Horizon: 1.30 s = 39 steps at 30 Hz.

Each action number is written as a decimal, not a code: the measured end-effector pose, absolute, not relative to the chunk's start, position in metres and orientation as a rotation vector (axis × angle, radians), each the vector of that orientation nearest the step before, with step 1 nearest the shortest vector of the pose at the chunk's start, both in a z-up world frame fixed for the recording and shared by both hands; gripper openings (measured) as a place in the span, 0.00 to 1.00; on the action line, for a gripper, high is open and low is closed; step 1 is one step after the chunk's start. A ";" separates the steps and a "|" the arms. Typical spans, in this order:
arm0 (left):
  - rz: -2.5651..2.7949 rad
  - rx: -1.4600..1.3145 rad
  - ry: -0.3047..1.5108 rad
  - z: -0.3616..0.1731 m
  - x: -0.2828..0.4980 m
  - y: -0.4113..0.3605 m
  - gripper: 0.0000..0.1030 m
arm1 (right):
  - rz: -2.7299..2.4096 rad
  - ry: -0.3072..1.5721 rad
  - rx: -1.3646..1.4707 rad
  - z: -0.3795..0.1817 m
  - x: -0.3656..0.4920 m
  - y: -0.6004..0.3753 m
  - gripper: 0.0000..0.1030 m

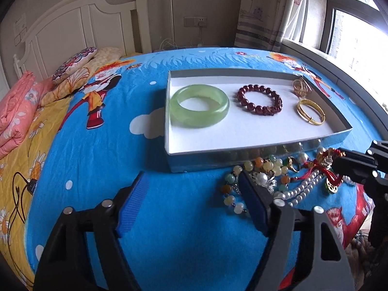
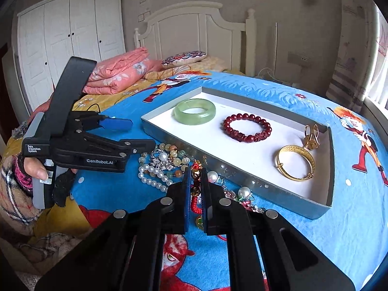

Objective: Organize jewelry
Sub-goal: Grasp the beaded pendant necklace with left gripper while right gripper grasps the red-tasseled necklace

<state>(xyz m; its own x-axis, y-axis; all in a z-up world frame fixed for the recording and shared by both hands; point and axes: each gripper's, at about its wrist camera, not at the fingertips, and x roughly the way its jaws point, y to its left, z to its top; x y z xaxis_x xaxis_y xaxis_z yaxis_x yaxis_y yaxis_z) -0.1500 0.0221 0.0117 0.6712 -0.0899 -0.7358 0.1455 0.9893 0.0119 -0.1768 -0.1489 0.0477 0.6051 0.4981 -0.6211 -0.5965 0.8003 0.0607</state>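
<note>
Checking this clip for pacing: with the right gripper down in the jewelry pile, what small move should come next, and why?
Probably lift the right gripper straight up a little. Its jaws look closed on the red cord charm, which lies tangled with the pearl strand beside the tray. A short lift would show whether it comes free before carrying it to the tray's bare white floor.

Right gripper [image 2: 196, 189] closed on a red-corded charm bracelet [image 2: 196, 181] in the loose jewelry pile [image 2: 165, 165] on the bed [image 2: 303, 242]. Left gripper [image 2: 121, 131] open, held beside the pile. Tray [image 2: 242, 177] holds a green bangle [image 2: 194, 114], red bead bracelet [image 2: 247, 127], gold bangle [image 2: 295, 162] and gold ring [image 2: 312, 137], spaced apart.
</note>
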 end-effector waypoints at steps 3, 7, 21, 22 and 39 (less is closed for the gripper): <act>-0.166 0.050 0.827 0.010 -0.152 0.022 0.48 | 0.628 0.662 -0.147 0.049 -0.175 -0.154 0.07; -0.202 0.108 0.829 0.011 -0.158 0.008 0.34 | 0.624 0.664 -0.115 0.048 -0.173 -0.161 0.07; -0.312 0.147 0.864 0.006 -0.157 -0.008 0.30 | 0.621 0.665 -0.098 0.048 -0.174 -0.165 0.07; -0.317 0.161 0.859 0.005 -0.159 -0.010 0.17 | 0.621 0.663 -0.097 0.048 -0.174 -0.166 0.07; -0.238 0.170 0.638 0.058 -0.190 -0.012 0.09 | 0.635 0.565 -0.077 0.062 -0.185 -0.176 0.07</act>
<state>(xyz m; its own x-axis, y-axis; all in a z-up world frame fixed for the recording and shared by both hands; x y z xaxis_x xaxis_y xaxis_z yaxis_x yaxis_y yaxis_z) -0.1904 -0.0123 0.0584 0.7778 -0.1670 -0.6059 0.2711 0.9589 0.0836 -0.1846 -0.1763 0.0621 0.6603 0.5402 -0.5217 -0.5809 0.8077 0.1011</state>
